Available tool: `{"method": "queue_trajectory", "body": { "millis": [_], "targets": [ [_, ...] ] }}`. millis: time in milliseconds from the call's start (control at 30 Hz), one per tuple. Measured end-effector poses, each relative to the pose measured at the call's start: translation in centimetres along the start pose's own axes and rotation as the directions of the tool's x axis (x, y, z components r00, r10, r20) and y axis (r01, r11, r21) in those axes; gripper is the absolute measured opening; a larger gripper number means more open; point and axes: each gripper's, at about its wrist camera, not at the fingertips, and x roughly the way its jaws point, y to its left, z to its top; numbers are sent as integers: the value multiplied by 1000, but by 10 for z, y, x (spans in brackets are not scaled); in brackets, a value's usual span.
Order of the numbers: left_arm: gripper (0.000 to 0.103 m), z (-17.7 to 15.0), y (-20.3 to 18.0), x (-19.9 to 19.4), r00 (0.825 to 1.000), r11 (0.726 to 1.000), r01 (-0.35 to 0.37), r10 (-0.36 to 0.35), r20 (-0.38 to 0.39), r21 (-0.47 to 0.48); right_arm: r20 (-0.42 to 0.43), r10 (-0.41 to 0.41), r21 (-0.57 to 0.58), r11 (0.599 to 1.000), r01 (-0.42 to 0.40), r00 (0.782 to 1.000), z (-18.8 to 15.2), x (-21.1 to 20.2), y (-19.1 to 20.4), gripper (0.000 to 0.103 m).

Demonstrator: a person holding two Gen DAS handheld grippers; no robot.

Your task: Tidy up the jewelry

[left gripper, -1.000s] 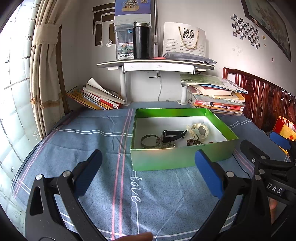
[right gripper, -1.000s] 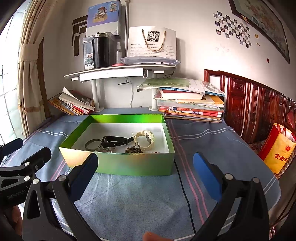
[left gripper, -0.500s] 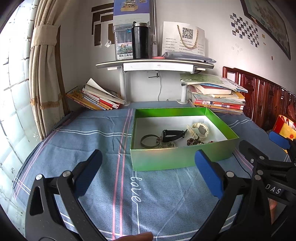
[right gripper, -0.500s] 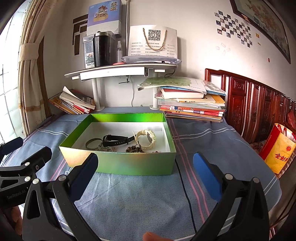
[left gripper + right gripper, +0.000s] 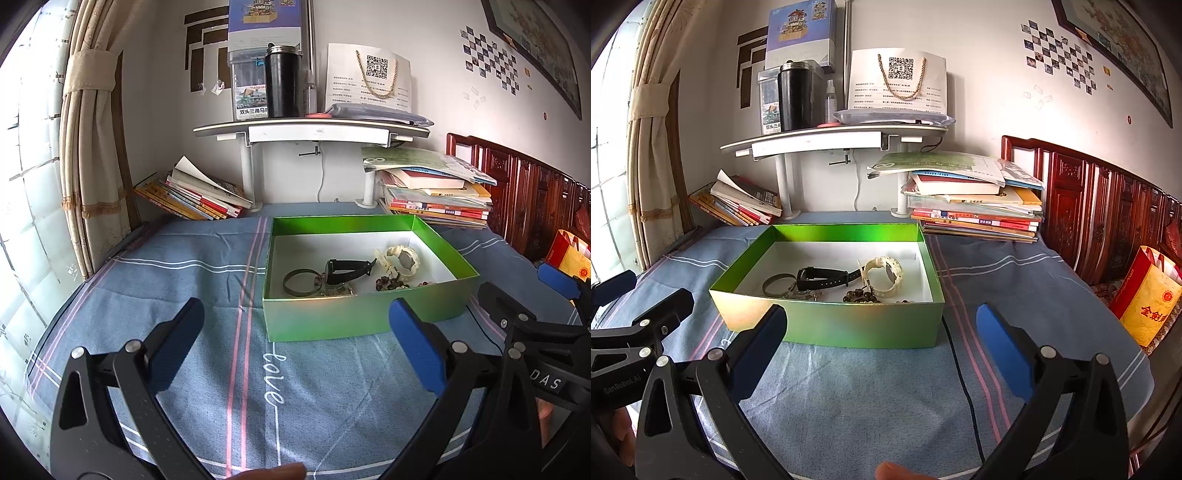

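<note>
Both grippers, left gripper (image 5: 295, 343) and right gripper (image 5: 882, 343), hover empty, fingers spread wide; next, reach into the shiny green cardboard box (image 5: 354, 317) mid-frame (jewelry tangled).

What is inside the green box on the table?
Inside the green box lie a black watch, a cream watch, a dark bangle and dark beads. The near wall hides the floor just behind it.

The blue tablecloth (image 5: 221, 369) is showing the white script word "love" (image 5: 274, 376). The right gripper (image 5: 546, 380) is carrying a label reading "DAS", the left gripper (image 5: 624, 384) what looks like "GenRobot.AI". The yellow bag (image 5: 1148, 302) is bearing red characters "金剑".
</note>
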Motion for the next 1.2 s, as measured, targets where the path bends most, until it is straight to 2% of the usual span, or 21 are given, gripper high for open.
{"method": "queue_trajectory", "body": {
  "millis": [1000,1133,1200],
  "targets": [
    [99,-4,-3,7,1000,1000,-11,11,-19,18,-8,-6,3,1000,6,1000,-4,2,-1,100],
    [99,-6,1,14,998,1000,3,-2,-55,6,-37,-24,15,1000,25,999,-5,11,-12,100],
    [99,-8,9,23,996,1000,-2,1,-85,-6,-92,-48,46,998,52,995,-3,27,-35,100]
  ]
}}
